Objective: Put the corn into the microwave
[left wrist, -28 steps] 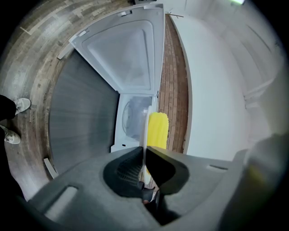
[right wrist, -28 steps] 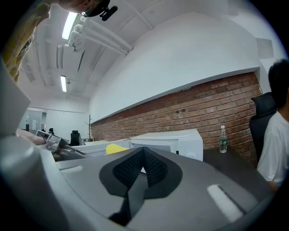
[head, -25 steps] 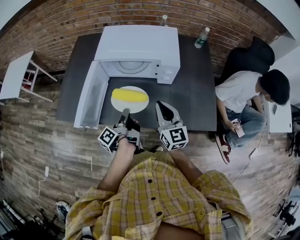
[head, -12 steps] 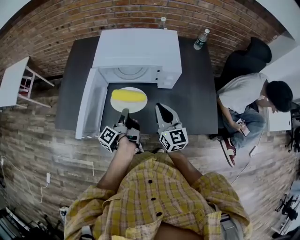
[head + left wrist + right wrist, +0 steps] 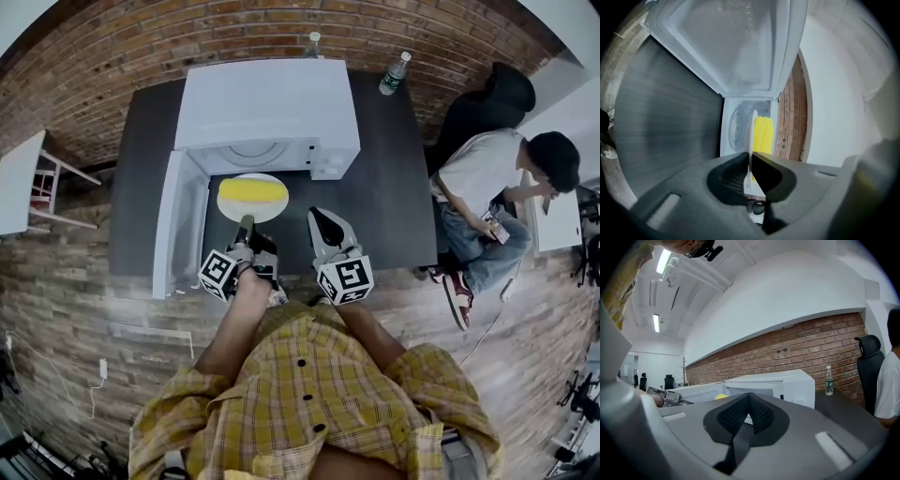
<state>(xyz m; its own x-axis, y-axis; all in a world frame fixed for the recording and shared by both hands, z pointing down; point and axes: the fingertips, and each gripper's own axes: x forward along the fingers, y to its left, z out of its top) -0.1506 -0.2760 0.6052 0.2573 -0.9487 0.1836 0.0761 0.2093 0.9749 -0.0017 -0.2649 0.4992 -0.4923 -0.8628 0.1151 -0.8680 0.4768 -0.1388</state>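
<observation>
A yellow corn cob (image 5: 251, 191) lies on a white plate (image 5: 231, 208) held just in front of the white microwave (image 5: 267, 103), whose door (image 5: 180, 220) hangs open to the left. My left gripper (image 5: 246, 223) is shut on the plate's near rim. In the left gripper view the plate (image 5: 751, 136) runs edge-on between the jaws of the left gripper (image 5: 750, 161), with the corn (image 5: 762, 135) beyond it and the oven cavity (image 5: 733, 124) behind. My right gripper (image 5: 322, 217) hovers beside the plate, shut and empty; the right gripper (image 5: 749, 401) faces the microwave (image 5: 787, 383).
The microwave stands on a dark table (image 5: 394, 202) against a brick wall. Two water bottles (image 5: 394, 73) stand behind it. A seated person (image 5: 487, 178) and a black chair (image 5: 487, 108) are at the right. A small white table (image 5: 23, 183) is at the left.
My left gripper has carried the plate with the corn forward, closer to the microwave's open front. The right gripper has moved forward alongside it.
</observation>
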